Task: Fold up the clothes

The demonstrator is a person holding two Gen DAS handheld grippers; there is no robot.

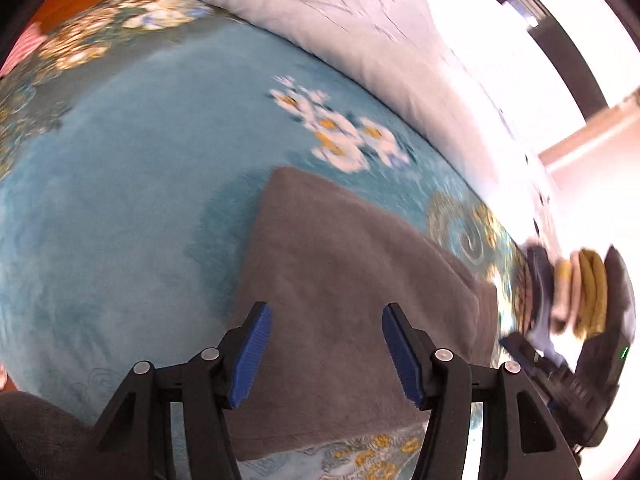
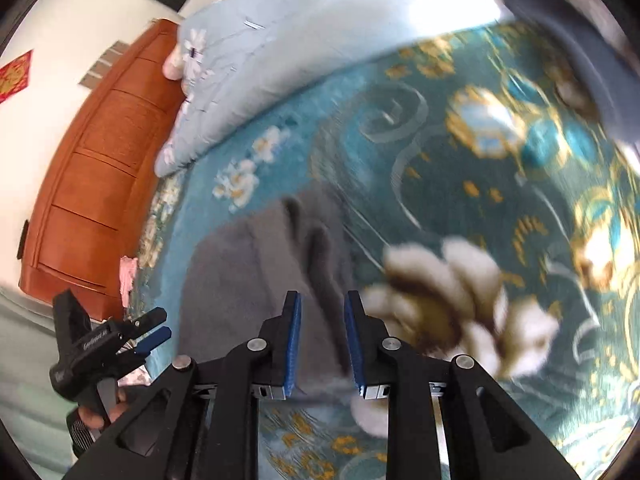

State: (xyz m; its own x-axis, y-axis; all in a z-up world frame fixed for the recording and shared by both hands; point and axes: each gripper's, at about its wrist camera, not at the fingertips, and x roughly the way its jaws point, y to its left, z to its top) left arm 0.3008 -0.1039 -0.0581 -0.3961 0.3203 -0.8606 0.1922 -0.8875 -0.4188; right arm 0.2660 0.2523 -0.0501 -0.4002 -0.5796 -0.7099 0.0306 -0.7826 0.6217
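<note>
Two grippers, one grey garment, and a whole bed to work on. Biggest first: the blanket (image 1: 120, 168), teal with white flowers, covers the bed, with a pale blue quilt (image 1: 340, 28) bunched along its far side. On the blanket, right under my tools, lies the grey garment (image 1: 340, 264), already folded into a neat flat rectangle. Beyond it, at the right edge of the left view, stands a small stack of folded clothes (image 1: 580, 292), blurred.

My left gripper (image 1: 326, 354) hovers over the near end of the garment, jaws wide apart with nothing between them. My right gripper (image 2: 322, 340) hangs over the garment's right part, jaws only narrowly parted and gripping nothing; the grey cloth shows through the gap.

I judge the next step is either one more fold or carrying the piece to the stack. To do it well I would pinch both near corners through every layer, lift evenly with both hands so the fold does not slide open, and set it down square.

Writing: there is script on the side of the left gripper in the right view, too small and blurred to read. A red paper ornament (image 2: 14, 76) hangs on the wall; I cannot read any characters on it.
</note>
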